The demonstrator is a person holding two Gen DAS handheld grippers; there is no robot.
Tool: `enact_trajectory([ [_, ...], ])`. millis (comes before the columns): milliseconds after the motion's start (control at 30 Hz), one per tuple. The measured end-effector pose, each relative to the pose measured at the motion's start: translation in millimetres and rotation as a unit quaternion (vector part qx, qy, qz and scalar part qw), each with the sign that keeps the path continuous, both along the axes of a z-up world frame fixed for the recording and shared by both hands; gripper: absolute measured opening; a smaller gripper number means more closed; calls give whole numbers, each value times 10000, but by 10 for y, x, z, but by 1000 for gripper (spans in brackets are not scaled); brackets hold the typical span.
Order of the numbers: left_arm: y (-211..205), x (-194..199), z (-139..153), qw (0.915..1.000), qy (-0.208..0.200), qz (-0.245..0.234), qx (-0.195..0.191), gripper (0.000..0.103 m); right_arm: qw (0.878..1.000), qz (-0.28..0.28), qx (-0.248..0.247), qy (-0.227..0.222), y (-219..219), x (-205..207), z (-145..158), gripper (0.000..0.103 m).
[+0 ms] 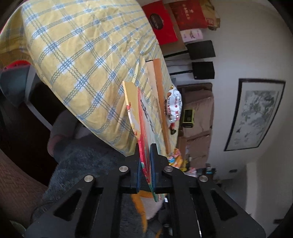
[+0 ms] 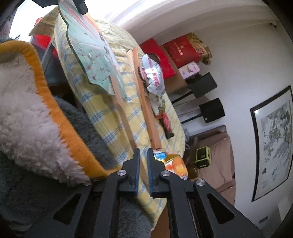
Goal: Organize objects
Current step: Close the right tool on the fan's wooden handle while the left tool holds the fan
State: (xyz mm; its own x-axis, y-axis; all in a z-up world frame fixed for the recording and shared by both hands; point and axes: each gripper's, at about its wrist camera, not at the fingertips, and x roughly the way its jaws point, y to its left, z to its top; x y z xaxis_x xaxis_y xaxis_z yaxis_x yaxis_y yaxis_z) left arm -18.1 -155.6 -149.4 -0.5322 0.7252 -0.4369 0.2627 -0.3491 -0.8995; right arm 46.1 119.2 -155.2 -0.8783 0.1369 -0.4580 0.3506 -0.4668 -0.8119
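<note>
My left gripper (image 1: pixel 145 146) is shut on the lower edge of a flat illustrated board (image 1: pixel 131 109), which stands on edge over the checked tablecloth (image 1: pixel 73 55). The right wrist view shows the same board's (image 2: pixel 87 55) pale green face, with a left finger (image 2: pixel 81 7) on its top edge. A wooden frame (image 2: pixel 146 102) with two long rails lies on the cloth; in the left wrist view the wooden frame (image 1: pixel 159 87) is just right of the board. My right gripper (image 2: pixel 143 149) is shut on the near end of its left rail.
A silver snack packet (image 2: pixel 153 73) and smaller wrappers lie beyond the frame. An orange packet (image 2: pixel 175 164) sits by the table's near edge. Red boxes (image 2: pixel 179 49) stand against the wall, and a green device (image 2: pixel 202 157) rests on the sofa. A fluffy sleeve (image 2: pixel 27 109) fills the left.
</note>
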Motion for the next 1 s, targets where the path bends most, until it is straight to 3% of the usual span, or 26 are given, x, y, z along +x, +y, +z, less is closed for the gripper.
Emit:
enact_trajectory([
  [67,-70,17,-2,9997,-30,84,217,5,10000,25,4,-40,-11,-36,-11,13],
  [333,-79,5,53,9998,-17,75,164,5,9991,222,-265,-239,-118,-89,26,13],
  [533,-57,-14,23,9978,-120,-109,649,5,9986,423,-175,-264,-219,-146,-33,13],
  [800,-61,-29,135,9983,16,-176,548,5,9980,568,-42,-259,-295,-215,-82,14],
  [1000,-38,-44,236,9987,151,-246,416,8,9984,520,-195,-133,-292,-229,-35,8],
])
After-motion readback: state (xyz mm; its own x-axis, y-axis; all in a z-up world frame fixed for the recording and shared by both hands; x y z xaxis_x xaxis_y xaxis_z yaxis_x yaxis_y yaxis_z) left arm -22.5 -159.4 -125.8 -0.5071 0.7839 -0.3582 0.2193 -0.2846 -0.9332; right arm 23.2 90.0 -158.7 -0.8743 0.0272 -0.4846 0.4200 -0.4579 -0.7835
